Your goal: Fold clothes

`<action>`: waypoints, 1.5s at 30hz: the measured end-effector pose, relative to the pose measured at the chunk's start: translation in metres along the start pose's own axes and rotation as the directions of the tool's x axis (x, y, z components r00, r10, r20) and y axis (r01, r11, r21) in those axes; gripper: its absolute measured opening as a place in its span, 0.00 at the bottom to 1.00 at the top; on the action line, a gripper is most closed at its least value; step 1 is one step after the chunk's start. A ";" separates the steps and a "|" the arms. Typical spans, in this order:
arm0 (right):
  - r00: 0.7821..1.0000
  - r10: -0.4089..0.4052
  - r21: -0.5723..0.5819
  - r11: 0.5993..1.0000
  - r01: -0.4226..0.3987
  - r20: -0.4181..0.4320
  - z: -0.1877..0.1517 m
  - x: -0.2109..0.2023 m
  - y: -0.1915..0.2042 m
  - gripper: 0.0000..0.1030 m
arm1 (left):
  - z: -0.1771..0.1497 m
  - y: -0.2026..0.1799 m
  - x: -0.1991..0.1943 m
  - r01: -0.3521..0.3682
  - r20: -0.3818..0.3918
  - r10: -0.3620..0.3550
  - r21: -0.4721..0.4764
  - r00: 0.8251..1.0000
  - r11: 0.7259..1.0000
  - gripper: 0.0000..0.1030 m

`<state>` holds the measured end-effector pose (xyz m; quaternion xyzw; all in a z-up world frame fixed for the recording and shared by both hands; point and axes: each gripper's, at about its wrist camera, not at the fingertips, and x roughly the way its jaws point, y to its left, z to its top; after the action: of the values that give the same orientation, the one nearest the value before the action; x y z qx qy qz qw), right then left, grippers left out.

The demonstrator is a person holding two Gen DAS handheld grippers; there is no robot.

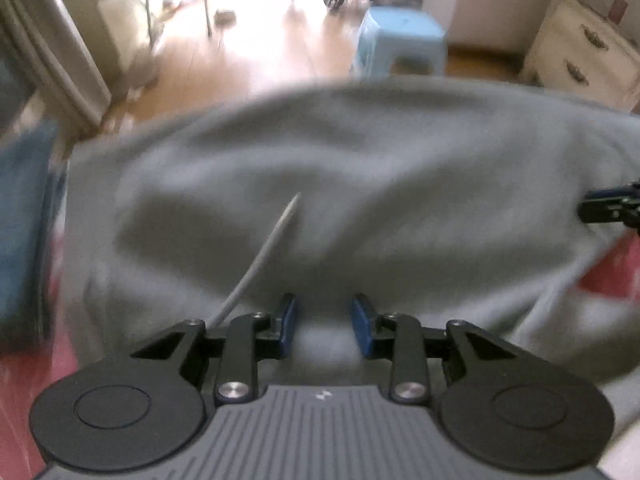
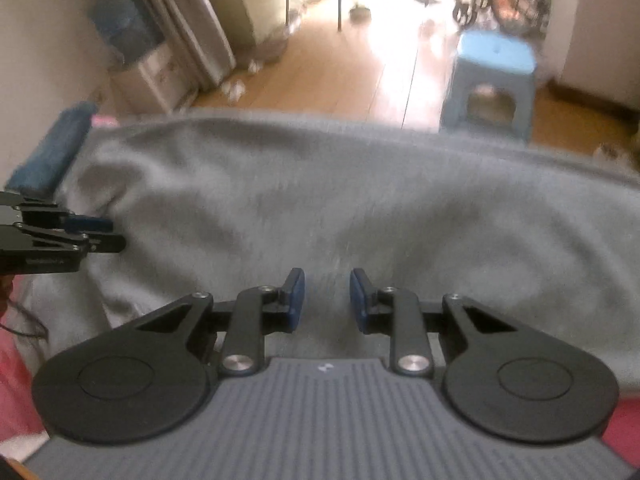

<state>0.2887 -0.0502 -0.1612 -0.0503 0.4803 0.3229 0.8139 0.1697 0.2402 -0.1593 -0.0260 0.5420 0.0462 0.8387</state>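
Left gripper (image 1: pixel 323 326): sitting at the bottom centre of the left wrist view, its blue fingers (image 1: pixel 289 322) standing apart with a gap between them, pinching nothing, hovering over grey cloth.
Right gripper (image 2: pixel 327 300): filling the bottom centre of the right wrist view, fingers (image 2: pixel 295 298) likewise standing apart and grasping nothing, with grey cloth lying under the gap.
Grey garment (image 1: pixel 340 184): lying spread and rumpled across the middle of both views, stretching from left edge to right edge.
Drawstring (image 1: pixel 264 256): running as a thin pale cord from just left of the left fingers up toward the centre of the garment.
Red surface (image 1: pixel 612 276): showing under the garment at the lower corners; whether it is a counter or a bed is unclear.
Blue cloth (image 2: pixel 56 148): lying beside the garment's left end.
Blue stool (image 2: pixel 492 80): standing on the wooden floor (image 2: pixel 340 76) in the upper right.
Focus: both views blurring.
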 end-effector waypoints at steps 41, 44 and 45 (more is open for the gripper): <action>0.941 -0.287 0.399 0.896 0.197 0.179 -0.046 -0.063 -0.132 0.23 | 0.045 0.080 0.009 -0.030 0.104 0.066 -0.318 0.992 0.947 0.52; 0.899 -0.423 0.416 0.842 0.344 0.113 -0.057 -0.073 -0.171 0.24 | 0.047 0.071 0.002 -0.030 0.108 0.066 -0.303 0.992 0.952 0.52; 0.876 -0.478 0.417 0.810 0.413 0.061 -0.063 -0.075 -0.187 0.24 | 0.048 0.067 0.000 -0.032 0.114 0.069 -0.296 0.991 0.955 0.52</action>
<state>0.3240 -0.2583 -0.1768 0.0286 0.4415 0.0229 0.8965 0.2057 0.3113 -0.1390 -0.1332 0.4768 0.1489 0.8560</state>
